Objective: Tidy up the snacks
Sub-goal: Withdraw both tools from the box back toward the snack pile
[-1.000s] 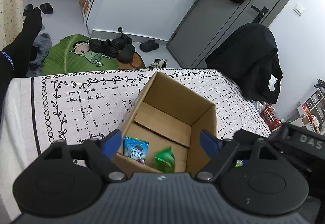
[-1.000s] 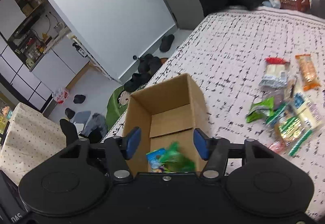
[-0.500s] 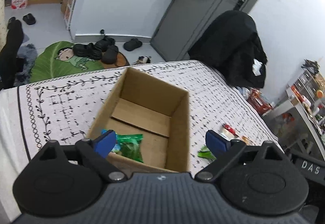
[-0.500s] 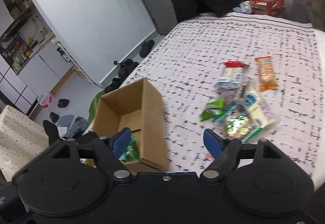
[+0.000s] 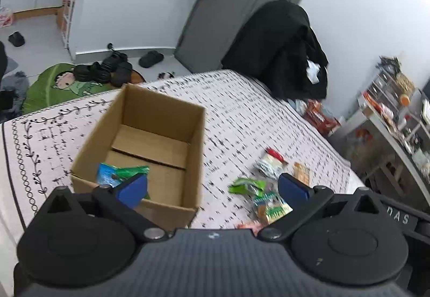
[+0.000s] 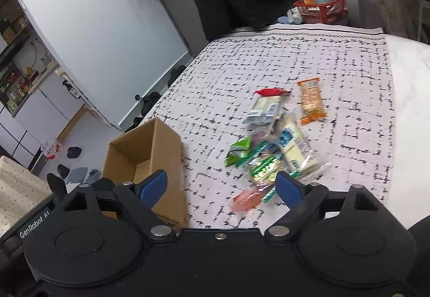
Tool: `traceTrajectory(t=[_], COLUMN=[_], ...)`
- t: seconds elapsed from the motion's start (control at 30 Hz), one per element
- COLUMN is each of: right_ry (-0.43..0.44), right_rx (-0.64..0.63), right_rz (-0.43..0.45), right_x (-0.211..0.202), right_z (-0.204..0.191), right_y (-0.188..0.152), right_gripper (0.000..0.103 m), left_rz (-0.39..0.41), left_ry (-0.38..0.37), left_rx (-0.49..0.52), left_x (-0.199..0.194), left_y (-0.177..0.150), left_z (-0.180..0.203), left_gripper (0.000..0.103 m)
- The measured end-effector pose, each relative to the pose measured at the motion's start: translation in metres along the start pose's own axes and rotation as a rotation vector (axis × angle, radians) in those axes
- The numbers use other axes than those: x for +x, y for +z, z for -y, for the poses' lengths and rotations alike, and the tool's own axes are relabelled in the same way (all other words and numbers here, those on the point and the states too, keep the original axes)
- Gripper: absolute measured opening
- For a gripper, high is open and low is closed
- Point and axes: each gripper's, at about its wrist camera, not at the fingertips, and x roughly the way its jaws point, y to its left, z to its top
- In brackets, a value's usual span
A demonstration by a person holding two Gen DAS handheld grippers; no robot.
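Your left gripper (image 5: 212, 189) hangs over the near edge of the cardboard box (image 5: 158, 119). Its blue fingers (image 5: 133, 189) are spread wide w/ nothing between them, and they've just been opening more. The left finger sits in front of the box's near wall, the right one over the snack pile.

Your right gripper (image 6: 221, 188) is spread wide too, also just been opening, nothing held. Its left finger (image 6: 153, 188) is in front of the box (image 6: 161, 146), its right finger by the near end of the pile.

The box stands open on the bed (image 5: 242, 108), which has a white cover w/ black marks. Inside the box, at the near left corner, lie a blue packet (image 5: 107, 176) and a green packet (image 5: 131, 170), touching each other. The rest of the box floor is bare.

The other snacks lie in a loose pile on the bed, to the right of the box, a bit apart from it. In the right wrist view you see an orange packet (image 6: 311, 100) at the far side, a red-topped packet (image 6: 266, 103) beside it, a pale yellow packet (image 6: 293, 146), a green packet (image 6: 239, 151) nearest the box, a shiny green-gold one (image 6: 264, 169) and a pink one (image 6: 248, 200) closest to you. Some overlap; pics are a bit blurry.

A black coat (image 5: 279, 49) hangs past the far end of the bed.
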Motion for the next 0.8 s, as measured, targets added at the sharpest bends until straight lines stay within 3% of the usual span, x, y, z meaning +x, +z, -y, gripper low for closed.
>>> traceTrajectory(t=[0.8], right_ry=[-0.025], right_rx=[-0.012], right_rz=[-0.03], right_x=[0.015], right_z=[0.075], right_y=[-0.004], right_gripper=[0.093], left_rz=[-0.053], left_ry=[0.019], left_rx=[0.097], left_x=[0.025], left_y=[-0.034], left_z=[0.057], left_gripper=[0.103])
